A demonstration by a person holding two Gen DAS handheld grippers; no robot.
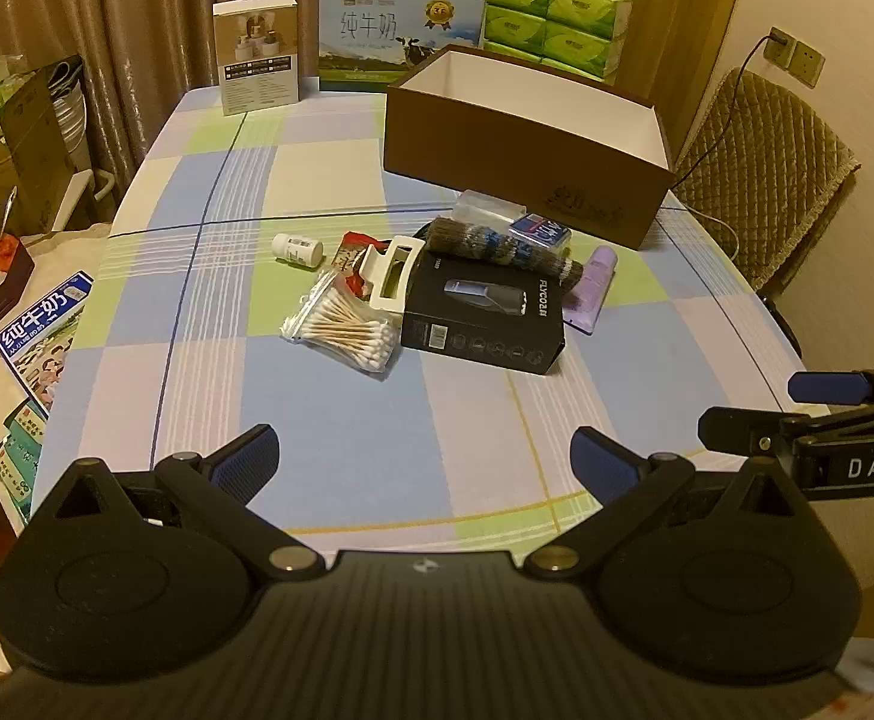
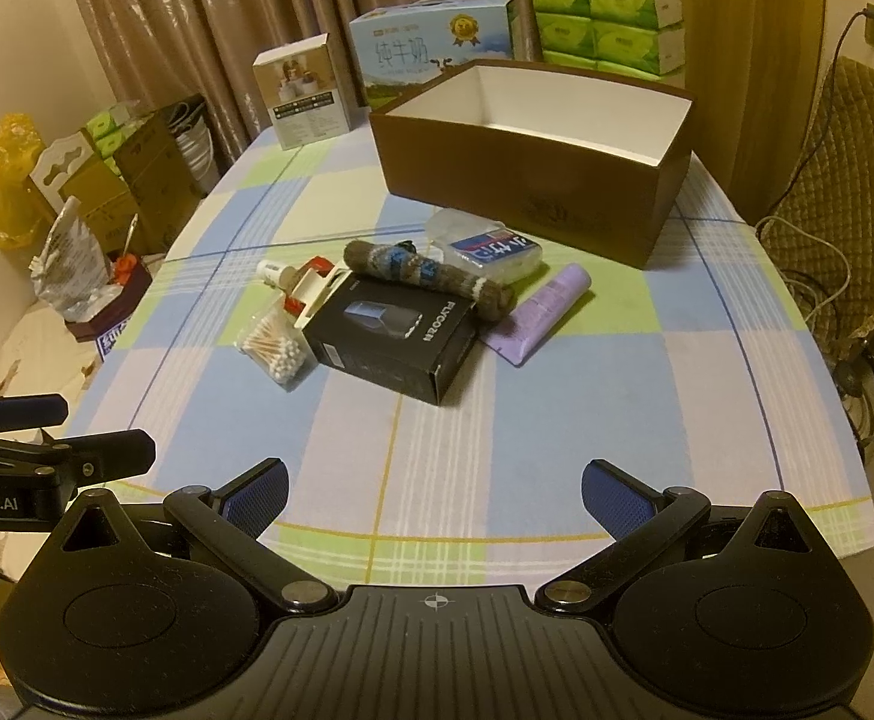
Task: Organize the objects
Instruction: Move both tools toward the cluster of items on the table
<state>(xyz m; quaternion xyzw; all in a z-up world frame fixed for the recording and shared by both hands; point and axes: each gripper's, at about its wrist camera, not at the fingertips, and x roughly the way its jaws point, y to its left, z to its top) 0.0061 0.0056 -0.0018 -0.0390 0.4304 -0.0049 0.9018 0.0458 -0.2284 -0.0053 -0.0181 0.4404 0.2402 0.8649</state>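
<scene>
A brown open box [image 1: 526,150] [image 2: 526,180] with a white inside stands at the table's far right. In front of it lies a pile: a black shaver box [image 1: 484,315] [image 2: 395,330], a bag of cotton swabs [image 1: 347,330] [image 2: 275,351], a white hair clip [image 1: 392,273], a small white bottle [image 1: 297,250], a knitted roll [image 1: 496,246] [image 2: 431,279], a purple tube [image 1: 586,291] [image 2: 547,312] and a tissue pack [image 1: 541,234] [image 2: 493,252]. My left gripper [image 1: 425,450] and right gripper [image 2: 435,480] hover side by side over the near table edge, both open with nothing held.
A checked cloth [image 1: 329,420] covers the table. At the back stand a white carton [image 1: 257,54], a milk carton [image 1: 401,30] and green tissue packs [image 1: 556,18]. A padded chair [image 1: 760,180] is at the right; boxes and clutter [image 1: 17,168] fill the left.
</scene>
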